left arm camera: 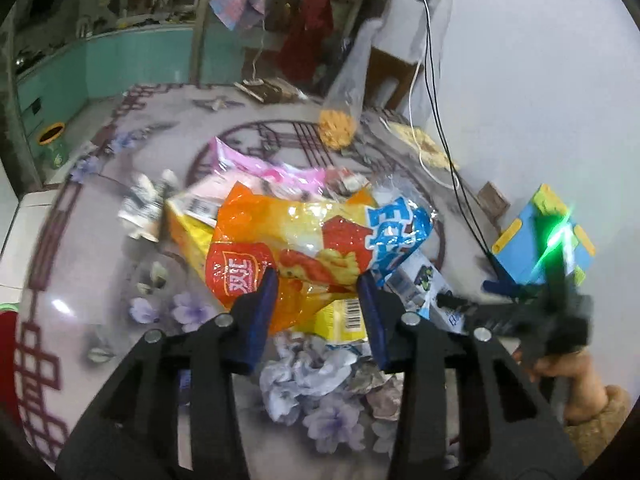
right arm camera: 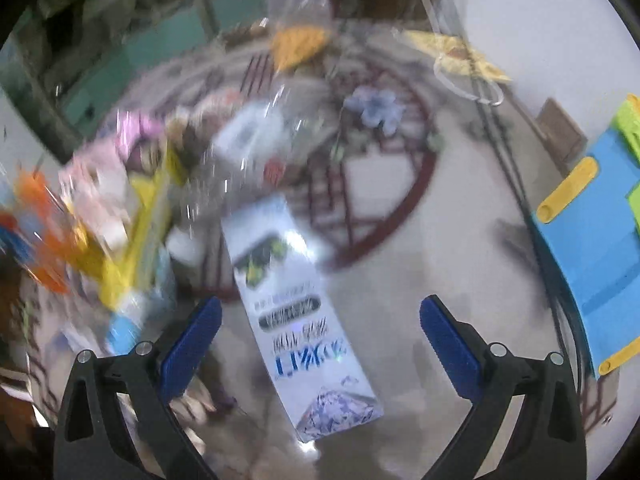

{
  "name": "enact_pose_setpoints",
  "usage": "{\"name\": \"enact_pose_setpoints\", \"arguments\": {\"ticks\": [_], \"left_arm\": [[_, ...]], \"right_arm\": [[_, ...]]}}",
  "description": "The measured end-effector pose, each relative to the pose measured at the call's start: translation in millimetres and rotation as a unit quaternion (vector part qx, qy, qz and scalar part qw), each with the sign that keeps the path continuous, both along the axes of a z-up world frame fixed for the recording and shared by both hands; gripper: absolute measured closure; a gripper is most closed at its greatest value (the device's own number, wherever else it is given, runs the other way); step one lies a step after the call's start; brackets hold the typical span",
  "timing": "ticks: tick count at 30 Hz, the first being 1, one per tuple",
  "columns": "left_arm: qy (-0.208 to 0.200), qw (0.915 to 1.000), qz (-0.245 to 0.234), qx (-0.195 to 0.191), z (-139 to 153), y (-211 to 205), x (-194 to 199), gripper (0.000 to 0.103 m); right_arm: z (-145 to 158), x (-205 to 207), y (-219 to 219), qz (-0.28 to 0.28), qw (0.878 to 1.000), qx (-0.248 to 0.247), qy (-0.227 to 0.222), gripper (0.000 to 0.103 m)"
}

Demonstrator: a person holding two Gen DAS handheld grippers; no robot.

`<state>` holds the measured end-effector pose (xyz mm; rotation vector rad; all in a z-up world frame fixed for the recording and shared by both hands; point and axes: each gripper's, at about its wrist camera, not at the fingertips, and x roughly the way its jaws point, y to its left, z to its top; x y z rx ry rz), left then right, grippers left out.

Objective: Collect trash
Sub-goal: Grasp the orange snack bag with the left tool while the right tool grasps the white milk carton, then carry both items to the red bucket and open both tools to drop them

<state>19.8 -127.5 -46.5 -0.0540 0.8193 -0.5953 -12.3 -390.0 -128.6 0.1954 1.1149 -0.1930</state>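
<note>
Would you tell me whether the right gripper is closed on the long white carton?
No, the right gripper stands wide open, its blue fingers on either side of the long white carton without touching it.

On the bench (left arm camera: 100, 240), a snack wrapper (left arm camera: 288, 248) tops the trash pile, between the left tongs (left arm camera: 320, 304). Crumpled paper (left arm camera: 304, 372) lies at its 6 o'clock, a flat carton (right arm camera: 296, 320) at 3, a box (left arm camera: 540, 236) further toward 3.
</note>
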Motion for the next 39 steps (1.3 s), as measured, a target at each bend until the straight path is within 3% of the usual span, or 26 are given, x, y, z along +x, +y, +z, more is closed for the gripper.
{"name": "enact_pose_setpoints", "arguments": {"ticks": [4, 6, 8, 10, 11, 12, 19, 24, 25, 26, 27, 28, 29, 31, 34, 37, 39], "left_arm": [[-0.035, 0.9991, 0.022, 0.011, 20, 23, -6, 0.063], [-0.054, 0.9973, 0.042, 0.026, 28, 39, -6, 0.063], [-0.068, 0.9950, 0.061, 0.040, 31, 52, -6, 0.063], [-0.076, 0.9926, 0.080, 0.050, 34, 70, -4, 0.063], [-0.078, 0.9919, 0.087, 0.051, 34, 77, -3, 0.082], [-0.077, 0.9912, 0.094, 0.054, 35, 86, -3, 0.101], [-0.049, 0.9884, 0.137, 0.043, 26, 149, -10, 0.103], [-0.018, 0.9856, 0.161, 0.048, 12, 184, -12, 0.103], [0.001, 0.9843, 0.171, 0.046, 4, 195, -9, 0.095], [0.015, 0.9829, 0.178, 0.044, -3, 202, -6, 0.073], [0.034, 0.9794, 0.195, 0.042, -14, 211, -3, 0.057], [0.050, 0.9746, 0.215, 0.037, -24, 218, -2, 0.030], [0.059, 0.9712, 0.228, 0.033, -31, 222, 0, 0.025], [0.089, 0.9646, 0.248, 0.012, -47, 229, 4, 0.023], [0.117, 0.9613, 0.250, -0.007, -62, 224, 13, 0.016], [0.131, 0.9649, 0.228, -0.004, -71, 203, 23, 0.016], [0.128, 0.9687, 0.211, 0.025, -75, 185, 28, 0.015]], "right_arm": [[-16, 1, 12, 0.023, 0.999, -0.029, 0.027, 0.009], [-19, 1, 14, 0.026, 0.999, -0.033, 0.023, 0.018], [-22, 0, 17, 0.029, 0.998, -0.050, 0.025, 0.046], [-21, 1, 18, 0.028, 0.997, -0.067, 0.028, 0.051], [-20, 2, 18, 0.026, 0.997, -0.070, 0.025, 0.052], [-16, 1, 18, 0.023, 0.998, -0.061, 0.013, 0.053], [52, -22, 23, 0.002, 0.992, -0.018, -0.124, 0.056], [80, -34, 61, 0.021, 0.983, 0.008, -0.181, 0.056], [82, -34, 70, 0.027, 0.982, 0.008, -0.185, 0.056], [84, -33, 80, 0.035, 0.982, 0.009, -0.187, 0.056], [84, -30, 87, 0.041, 0.981, 0.011, -0.188, 0.056], [86, -28, 94, 0.047, 0.980, 0.015, -0.192, 0.056], [87, -27, 103, 0.053, 0.979, 0.019, -0.197, 0.056], [87, -29, 115, 0.062, 0.977, 0.022, -0.201, 0.056], [86, -28, 131, 0.077, 0.977, 0.024, -0.198, 0.056], [82, -29, 137, 0.079, 0.977, 0.020, -0.198, 0.056], [80, -31, 134, 0.078, 0.977, 0.011, -0.199, 0.056]]}}
